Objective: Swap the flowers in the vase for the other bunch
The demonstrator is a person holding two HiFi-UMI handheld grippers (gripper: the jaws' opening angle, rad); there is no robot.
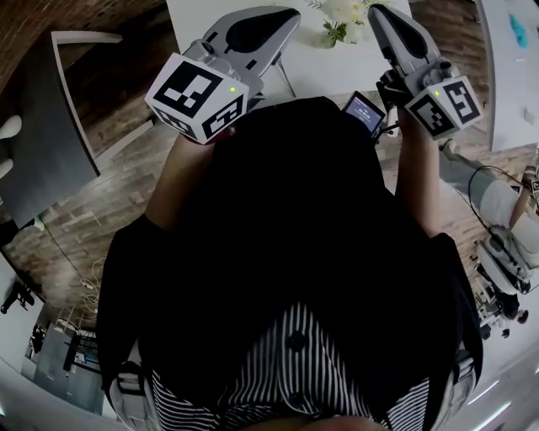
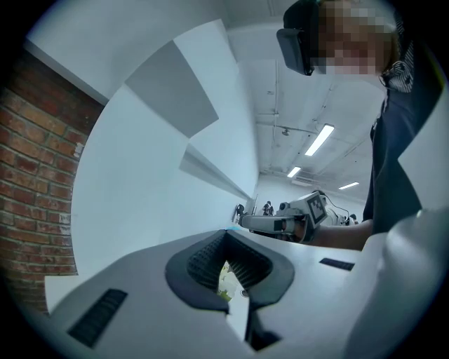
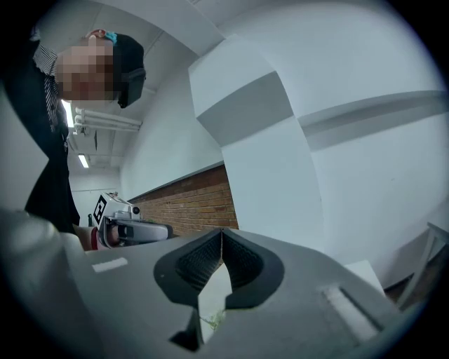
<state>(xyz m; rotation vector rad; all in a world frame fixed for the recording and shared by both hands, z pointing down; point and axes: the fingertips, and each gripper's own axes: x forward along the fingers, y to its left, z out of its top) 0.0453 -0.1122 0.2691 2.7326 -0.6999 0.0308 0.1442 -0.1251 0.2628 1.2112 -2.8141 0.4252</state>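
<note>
While the person in a dark top stands over the brick-patterned floor (image 1: 101,219) at the lower left of the frame, both tools reach toward the white desk (image 1: 337,74) at the top. At upper centre-left, the left gripper (image 2: 226,237) points at the desk. Its fingers (image 2: 200,259) are closed tip to tip with nothing held between them. A bunch of white and green flowers (image 1: 344,15) sits on the desk at the top edge of the frame, between the two grippers' tips. Whether it stands in a vase cannot be told. At the upper right, the right gripper (image 3: 222,235) is likewise pressed together and empty. A sprig of green shows through the gap beneath its fingertips.
</note>
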